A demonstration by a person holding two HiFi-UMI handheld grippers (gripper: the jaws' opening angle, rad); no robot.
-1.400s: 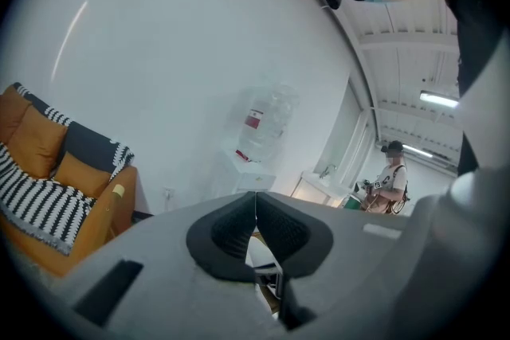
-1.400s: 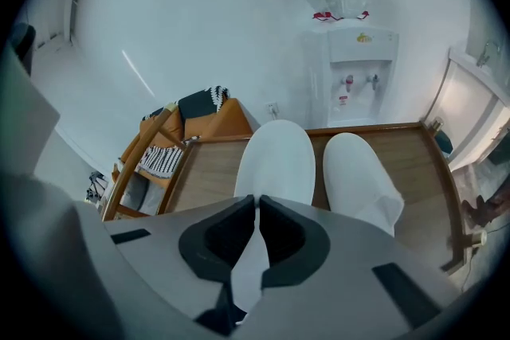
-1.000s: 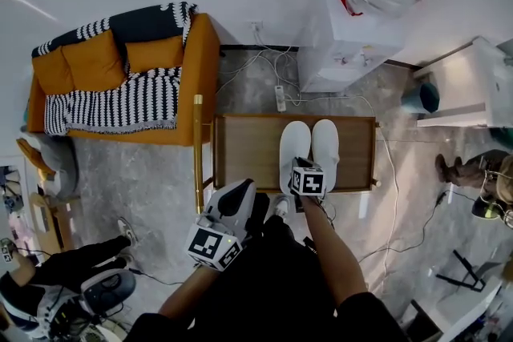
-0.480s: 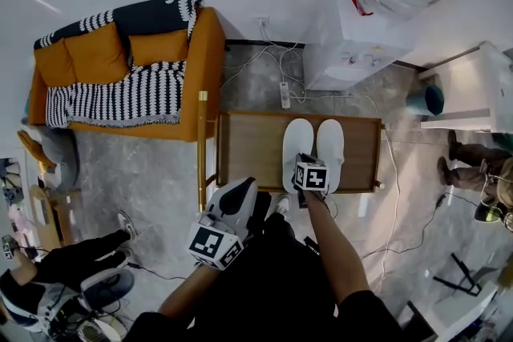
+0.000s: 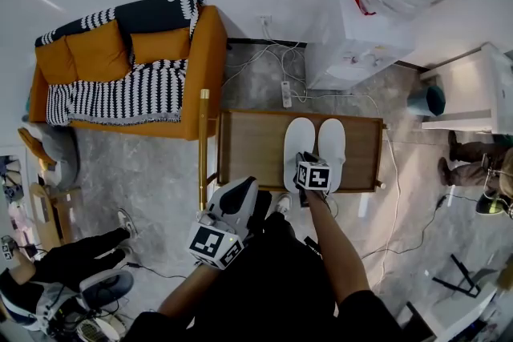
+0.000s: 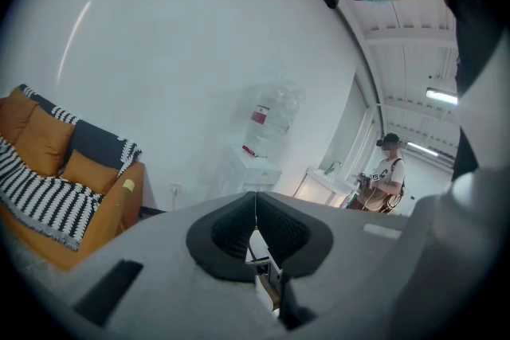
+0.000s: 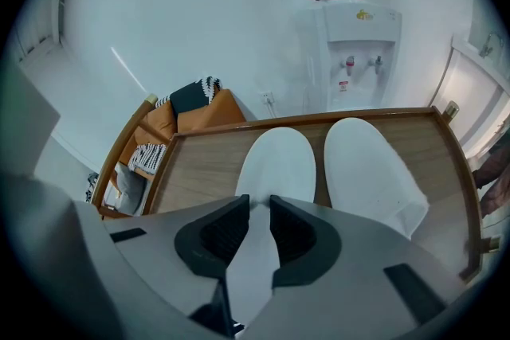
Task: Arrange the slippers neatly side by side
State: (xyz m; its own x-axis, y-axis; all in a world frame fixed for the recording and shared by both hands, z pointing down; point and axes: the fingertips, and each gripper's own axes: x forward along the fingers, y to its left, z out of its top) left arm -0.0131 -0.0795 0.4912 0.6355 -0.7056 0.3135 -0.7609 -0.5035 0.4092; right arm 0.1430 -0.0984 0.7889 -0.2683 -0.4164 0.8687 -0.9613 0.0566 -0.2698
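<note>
**Right gripper lets its jaws open a bit over a slipper's heel**

Two white slippers lie on a low wooden table [image 5: 248,146]. They sit on the right half of the table, side by side, and they point the same way. Their toes point to the far edge and their heels are close to the near edge. The left slipper [image 5: 296,138] and the right slipper [image 5: 331,140] are just beside each other. In the right gripper view a thin strip of wood shows between them. The right slipper is a little closer to the right edge of the table.

The right gripper [image 7: 256,203] points down at the heel end of the left slipper, by the near edge of the table. Its jaws have just been opening, and now they stand a little way apart. The white heel of the left slipper shows in the gap between them. The pads do not seem to squeeze it.

The left gripper [image 6: 256,207] is held back from the table, near the person's body. It is well apart from both slippers. Its jaws are pressed together, with only a thin line where they meet, and nothing is between them.

An orange sofa [image 5: 120,64] stands past the left edge of the table. A water cooler [image 5: 353,36] stands past the far edge.
</note>
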